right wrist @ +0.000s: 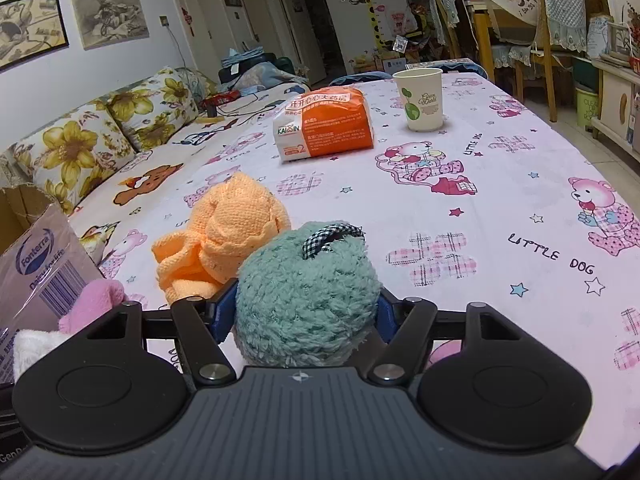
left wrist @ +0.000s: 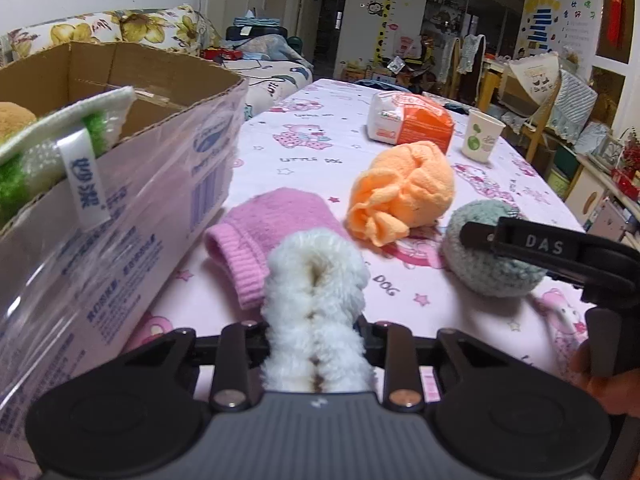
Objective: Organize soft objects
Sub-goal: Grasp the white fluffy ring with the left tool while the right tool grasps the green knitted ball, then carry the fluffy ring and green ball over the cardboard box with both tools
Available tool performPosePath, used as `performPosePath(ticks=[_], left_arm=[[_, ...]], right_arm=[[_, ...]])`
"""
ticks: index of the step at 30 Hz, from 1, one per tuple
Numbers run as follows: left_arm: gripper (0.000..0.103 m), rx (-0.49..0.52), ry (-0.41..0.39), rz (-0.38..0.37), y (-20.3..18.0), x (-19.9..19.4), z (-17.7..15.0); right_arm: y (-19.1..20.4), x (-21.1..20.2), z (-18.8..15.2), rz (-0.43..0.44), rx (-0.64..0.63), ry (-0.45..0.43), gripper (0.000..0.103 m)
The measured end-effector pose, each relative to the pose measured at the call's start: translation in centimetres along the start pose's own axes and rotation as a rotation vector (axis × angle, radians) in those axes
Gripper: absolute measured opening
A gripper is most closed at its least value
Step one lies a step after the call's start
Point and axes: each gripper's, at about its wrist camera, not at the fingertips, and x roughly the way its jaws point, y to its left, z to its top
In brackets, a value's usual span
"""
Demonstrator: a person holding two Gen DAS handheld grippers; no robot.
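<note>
A cluttered living room lies behind a tabletop (right wrist: 500,184) spread with a pink cartoon-print cloth, a sofa along its far left side. The left gripper (left wrist: 316,280) has its jaws pressed together, pinching a white fluffy piece (left wrist: 316,300) that bulges out ahead of them. Just beyond those jaws lies a pink sock (left wrist: 264,240); to their left stands the cardboard box (left wrist: 132,148), already holding a green-and-white cloth (left wrist: 48,148). The right gripper (right wrist: 306,312) has its jaws on either side of a teal fluffy ball (right wrist: 306,292); the blue pads meet its flanks, so it looks lightly squeezed. An orange knitted bundle (right wrist: 220,240) sits just ahead and to the left of those jaws, touching or nearly touching the ball.

Both picks seem to be at the grasp stage, the box being the likely destination. Plush compresses, so a firm bite low on the ball should hold better than a pinch on its fuzz. Lifting straight up before swinging left would avoid dragging the orange bundle or the sock along. The box wall is tall beside the left jaws, so clearing its rim first matters.
</note>
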Motion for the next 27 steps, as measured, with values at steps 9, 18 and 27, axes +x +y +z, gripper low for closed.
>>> performPosePath(ticks=[9, 18, 27], left_arm=[[0.028, -0.007, -0.019, -0.064, -0.4, -0.8, 0.4], [0.028, 0.007, -0.054, -0.121, -1.1, -1.7, 1.2], [0.028, 0.061, -0.147, -0.114, -1.4, -3.2, 1.9]], right_arm=[[-0.2, -0.8, 0.2, -0.013, 0.001, -0.007, 0.078], [-0.6, -1.7, 0.0, -0.037, 0.01, -0.019, 0.078], [0.0, -2.1, 0.3, -0.042, -0.008, -0.052, 0.078]])
